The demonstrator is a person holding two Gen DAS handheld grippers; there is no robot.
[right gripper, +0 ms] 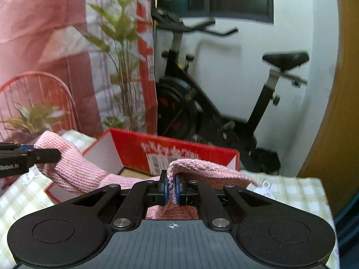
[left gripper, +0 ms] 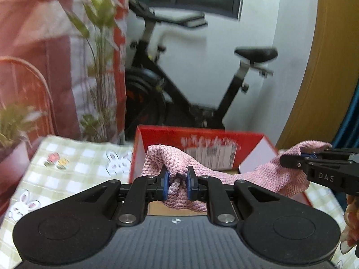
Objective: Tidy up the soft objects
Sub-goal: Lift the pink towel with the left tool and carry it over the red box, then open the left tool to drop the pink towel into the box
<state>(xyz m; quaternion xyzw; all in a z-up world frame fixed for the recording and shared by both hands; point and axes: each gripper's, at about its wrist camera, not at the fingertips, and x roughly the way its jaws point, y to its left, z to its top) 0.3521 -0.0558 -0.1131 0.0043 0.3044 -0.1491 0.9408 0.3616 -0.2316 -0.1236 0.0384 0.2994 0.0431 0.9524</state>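
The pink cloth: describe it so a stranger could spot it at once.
Start at the table with the green checked tablecloth; an open red box sits on it in front of an exercise bike. Stretched above that box hangs the pink cloth, pinched by the left gripper and the right gripper. It is the only knitted thing here, and the only one held up.

Open red box below cloth

Cloth: pink, knitted, bunched at both ends.
Pose: hung slack between left gripper and right gripper, both clamped on it.
Place: above the open red box.
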